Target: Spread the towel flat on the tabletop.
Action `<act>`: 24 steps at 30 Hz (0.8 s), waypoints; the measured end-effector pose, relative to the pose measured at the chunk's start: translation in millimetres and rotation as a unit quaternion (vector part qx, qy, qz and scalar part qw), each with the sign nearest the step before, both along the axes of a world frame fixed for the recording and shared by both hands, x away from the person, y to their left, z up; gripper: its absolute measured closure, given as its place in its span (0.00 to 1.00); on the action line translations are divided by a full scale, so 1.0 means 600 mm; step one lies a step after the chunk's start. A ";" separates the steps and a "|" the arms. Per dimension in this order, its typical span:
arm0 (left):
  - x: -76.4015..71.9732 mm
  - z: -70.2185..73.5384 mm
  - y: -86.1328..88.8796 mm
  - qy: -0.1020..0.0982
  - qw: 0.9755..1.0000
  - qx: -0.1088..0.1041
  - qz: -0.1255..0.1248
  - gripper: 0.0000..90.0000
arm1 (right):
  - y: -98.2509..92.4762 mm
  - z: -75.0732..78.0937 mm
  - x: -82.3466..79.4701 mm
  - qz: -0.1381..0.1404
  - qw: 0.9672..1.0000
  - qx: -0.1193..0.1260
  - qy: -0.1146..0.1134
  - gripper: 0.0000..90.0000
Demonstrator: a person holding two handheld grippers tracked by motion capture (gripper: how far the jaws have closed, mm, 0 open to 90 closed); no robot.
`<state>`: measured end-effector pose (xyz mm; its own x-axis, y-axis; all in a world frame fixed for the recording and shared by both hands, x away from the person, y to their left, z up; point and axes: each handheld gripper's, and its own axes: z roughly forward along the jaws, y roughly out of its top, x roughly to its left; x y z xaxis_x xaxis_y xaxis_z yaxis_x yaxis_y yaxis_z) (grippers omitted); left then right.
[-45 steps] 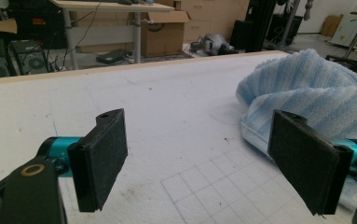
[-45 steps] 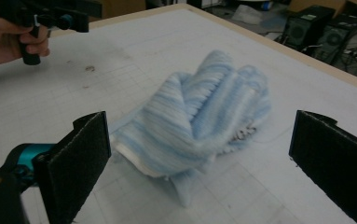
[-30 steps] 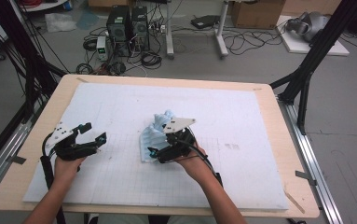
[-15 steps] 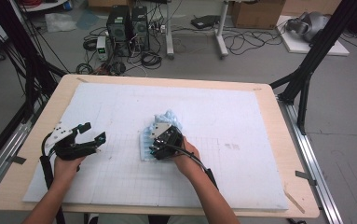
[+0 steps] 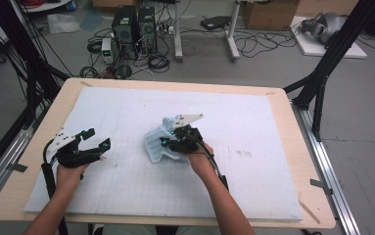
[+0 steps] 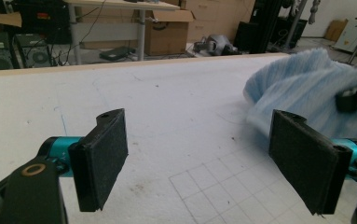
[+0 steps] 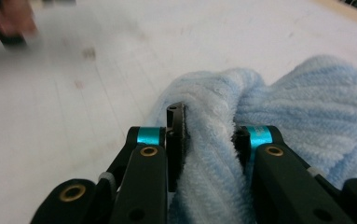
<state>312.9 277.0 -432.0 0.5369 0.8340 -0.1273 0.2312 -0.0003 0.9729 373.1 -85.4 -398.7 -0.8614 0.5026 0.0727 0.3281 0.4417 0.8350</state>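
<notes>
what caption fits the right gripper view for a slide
Right gripper jaws pinching a fold of the fluffy light-blue ribbed towel over the white gridded foam mat.

Right tool (image 5: pixel 169 138) jaws have just been closing, now pinching a fold of blue towel (image 5: pixel 154 143) btwn them; tool shifted slightly, towel bunched up.

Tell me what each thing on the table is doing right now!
Blue towel: bunched up in a heap on the white mat, a fold pinched.
Right gripper: its fingers have just been closing and now squeeze a fold of the towel.
Left gripper: fingers wide open, nothing between them, beside the towel.
White mat: lying flat on the table.
</notes>
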 end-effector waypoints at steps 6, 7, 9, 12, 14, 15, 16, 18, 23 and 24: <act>0.000 0.000 0.000 0.000 1.000 0.001 0.000 0.23 | -0.064 0.037 0.023 -0.055 0.993 0.104 0.033 0.84; 0.000 0.000 0.000 0.001 1.000 0.001 0.000 0.23 | -0.073 0.042 0.025 -0.069 0.992 0.102 0.027 0.84; 0.000 0.000 0.000 0.001 1.000 0.001 0.000 0.23 | -0.092 0.047 0.034 -0.096 0.989 0.111 0.032 0.84; 0.000 -0.001 -0.001 0.001 1.000 0.001 0.000 0.23 | -0.121 0.049 0.048 -0.140 0.983 0.116 0.033 0.84; 0.001 -0.001 -0.002 0.001 1.000 0.001 0.000 0.23 | -0.129 0.048 0.054 -0.154 0.981 0.114 0.033 0.84; 0.001 -0.001 -0.002 0.002 1.000 0.002 -0.002 0.23 | -0.144 0.047 0.062 -0.184 0.977 0.105 0.026 0.84; 0.001 -0.001 -0.002 0.002 1.000 0.002 -0.001 0.23 | -0.152 0.045 0.066 -0.200 0.974 0.105 0.029 0.83; 0.001 -0.001 -0.002 0.002 1.000 0.001 -0.001 0.23 | -0.168 0.038 0.074 -0.229 0.968 0.094 0.033 0.83; 0.001 -0.002 -0.003 0.004 1.000 0.001 -0.002 0.23 | -0.204 0.016 0.091 -0.289 0.954 0.063 0.047 0.80; 0.001 -0.002 -0.003 0.004 1.000 0.000 -0.003 0.23 | -0.204 0.016 0.091 -0.289 0.954 0.063 0.047 0.80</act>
